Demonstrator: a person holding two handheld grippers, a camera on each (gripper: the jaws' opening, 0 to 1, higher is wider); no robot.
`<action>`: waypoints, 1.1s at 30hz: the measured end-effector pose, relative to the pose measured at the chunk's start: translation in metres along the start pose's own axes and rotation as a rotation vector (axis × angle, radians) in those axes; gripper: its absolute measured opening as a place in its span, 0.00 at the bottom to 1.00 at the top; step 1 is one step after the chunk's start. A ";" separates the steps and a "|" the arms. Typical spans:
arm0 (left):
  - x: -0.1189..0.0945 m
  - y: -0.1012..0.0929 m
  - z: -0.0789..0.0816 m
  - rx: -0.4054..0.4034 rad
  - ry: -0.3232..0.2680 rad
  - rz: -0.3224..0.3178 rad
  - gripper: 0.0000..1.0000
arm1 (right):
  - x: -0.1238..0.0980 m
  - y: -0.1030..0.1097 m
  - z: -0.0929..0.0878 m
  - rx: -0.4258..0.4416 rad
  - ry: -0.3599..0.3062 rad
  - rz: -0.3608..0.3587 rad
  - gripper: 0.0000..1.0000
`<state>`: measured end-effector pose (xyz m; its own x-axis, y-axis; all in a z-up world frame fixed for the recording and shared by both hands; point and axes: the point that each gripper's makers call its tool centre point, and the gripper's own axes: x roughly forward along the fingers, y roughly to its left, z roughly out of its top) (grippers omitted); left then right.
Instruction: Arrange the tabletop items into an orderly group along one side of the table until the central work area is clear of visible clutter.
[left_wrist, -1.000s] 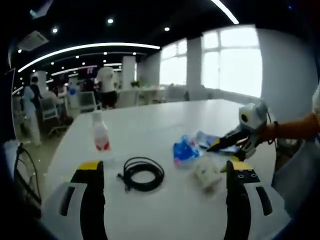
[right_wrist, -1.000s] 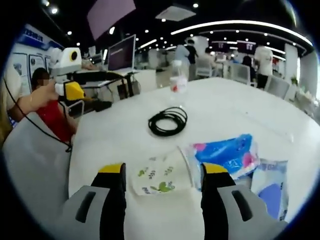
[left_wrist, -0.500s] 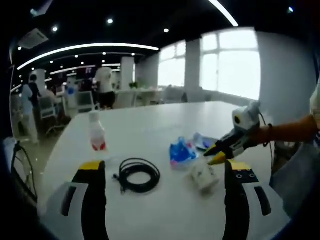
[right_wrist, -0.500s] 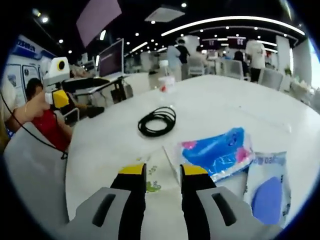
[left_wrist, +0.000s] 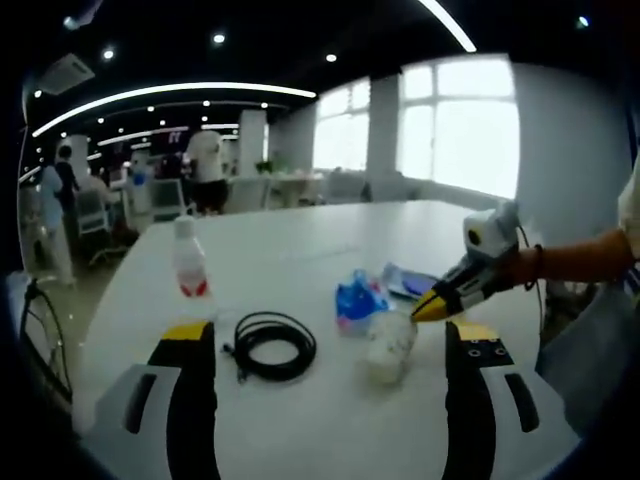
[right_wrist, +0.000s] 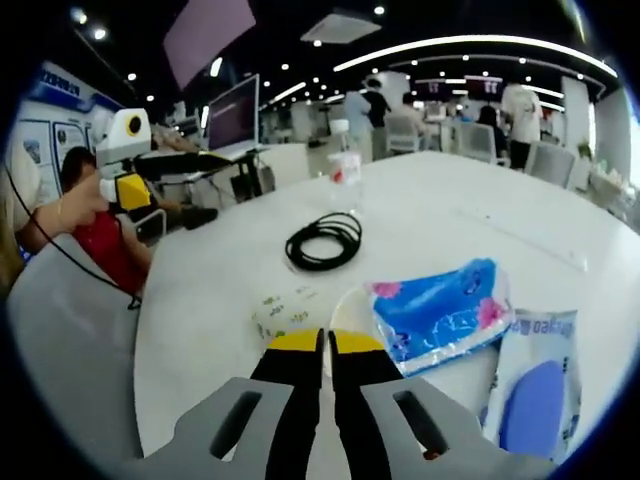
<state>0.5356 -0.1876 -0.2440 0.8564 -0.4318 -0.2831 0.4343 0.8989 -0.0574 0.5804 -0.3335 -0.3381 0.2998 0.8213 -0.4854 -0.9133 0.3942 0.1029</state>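
My left gripper (left_wrist: 325, 334) is open and holds nothing; it also appears at the left of the right gripper view (right_wrist: 133, 186), in a person's hand. Ahead of it on the white table (left_wrist: 300, 250) lie a black cable coil (left_wrist: 272, 345) and a blue tissue pack (left_wrist: 357, 297), and a small clear bottle (left_wrist: 188, 262) stands further back. My right gripper (right_wrist: 322, 343) is shut on the edge of a white packet with green print (right_wrist: 288, 305). In the left gripper view the same right gripper (left_wrist: 432, 308) pinches the packet (left_wrist: 388, 345), which is tipped up.
A pale pack with a blue oval (right_wrist: 535, 385) lies right of the blue tissue pack (right_wrist: 440, 310). The cable (right_wrist: 323, 240) and bottle (right_wrist: 345, 165) sit further out. A monitor (right_wrist: 238, 110) stands on a desk beyond the table's edge. People stand in the background.
My right gripper's jaws have come together on the white packet, and the packet has tipped up off the table. My left gripper stays open and has hardly moved.
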 end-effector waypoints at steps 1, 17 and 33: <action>0.000 0.000 0.000 0.001 0.001 0.000 0.92 | 0.001 0.001 -0.002 -0.002 0.006 0.006 0.03; 0.002 -0.006 -0.004 0.017 0.023 -0.020 0.90 | -0.002 0.018 0.007 -0.007 -0.025 0.066 0.01; 0.006 -0.017 -0.010 0.077 0.077 -0.057 0.85 | -0.010 0.034 0.025 -0.023 -0.060 0.095 0.01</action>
<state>0.5301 -0.2047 -0.2547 0.8071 -0.4727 -0.3539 0.5044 0.8635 -0.0031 0.5533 -0.3184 -0.3078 0.2270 0.8782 -0.4211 -0.9441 0.3045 0.1261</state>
